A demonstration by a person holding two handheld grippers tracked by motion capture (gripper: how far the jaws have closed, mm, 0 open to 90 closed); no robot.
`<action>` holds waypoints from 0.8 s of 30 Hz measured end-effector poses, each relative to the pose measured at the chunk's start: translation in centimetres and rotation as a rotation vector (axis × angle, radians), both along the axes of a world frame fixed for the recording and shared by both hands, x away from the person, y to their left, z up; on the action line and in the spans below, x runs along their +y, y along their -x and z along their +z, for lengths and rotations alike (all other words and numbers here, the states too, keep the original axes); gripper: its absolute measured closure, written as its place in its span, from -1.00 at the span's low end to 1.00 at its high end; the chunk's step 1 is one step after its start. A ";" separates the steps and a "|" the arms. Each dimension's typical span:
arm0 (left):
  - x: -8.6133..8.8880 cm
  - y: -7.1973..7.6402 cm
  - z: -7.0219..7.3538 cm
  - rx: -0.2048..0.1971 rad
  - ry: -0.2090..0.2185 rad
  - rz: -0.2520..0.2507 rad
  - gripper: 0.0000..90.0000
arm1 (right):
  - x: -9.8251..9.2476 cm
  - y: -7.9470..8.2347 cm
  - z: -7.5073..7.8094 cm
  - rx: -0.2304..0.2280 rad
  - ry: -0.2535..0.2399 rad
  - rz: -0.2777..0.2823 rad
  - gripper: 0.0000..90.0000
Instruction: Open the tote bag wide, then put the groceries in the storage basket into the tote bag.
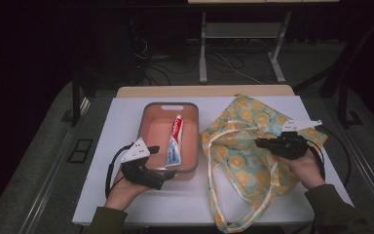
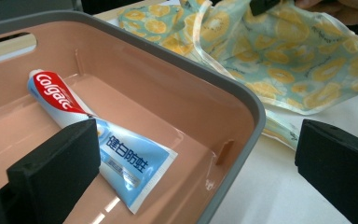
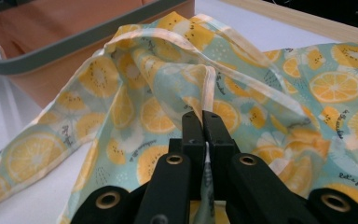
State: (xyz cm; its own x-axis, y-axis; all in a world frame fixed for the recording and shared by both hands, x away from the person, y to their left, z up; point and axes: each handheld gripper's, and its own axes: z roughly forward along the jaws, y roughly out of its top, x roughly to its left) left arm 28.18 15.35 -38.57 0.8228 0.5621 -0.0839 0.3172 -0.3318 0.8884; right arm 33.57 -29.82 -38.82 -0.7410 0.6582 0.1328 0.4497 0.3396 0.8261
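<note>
At the table's front left, the left gripper (image 1: 168, 174) stands wide open astride the front right corner of the pink bin (image 1: 148, 114), which holds a toothpaste tube (image 1: 174, 141). Right of it, the right gripper (image 1: 260, 143) is clamped on the fruit-print tote bag (image 1: 253, 122), lifting its edge.

My fruit bag

I see my cloth bag (image 1: 253, 141) with orange slices, crumpled on the white table, its top edge pinched up.

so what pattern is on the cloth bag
Orange and kiwi slices on pale teal cloth bag, clearest in the right gripper view.
</note>
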 end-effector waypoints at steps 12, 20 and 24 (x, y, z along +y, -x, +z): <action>-2.1 -3.2 3.5 -0.023 -0.022 0.028 -1.00 | -0.1 0.0 -0.1 -0.002 0.003 0.005 0.96; -4.7 -8.1 2.9 0.043 -0.116 0.100 -0.97 | 0.0 0.2 -0.1 -0.005 0.009 0.010 0.96; -5.4 -10.3 0.9 0.137 -0.201 0.153 -0.94 | 0.0 0.1 -0.1 -0.006 0.010 0.009 0.96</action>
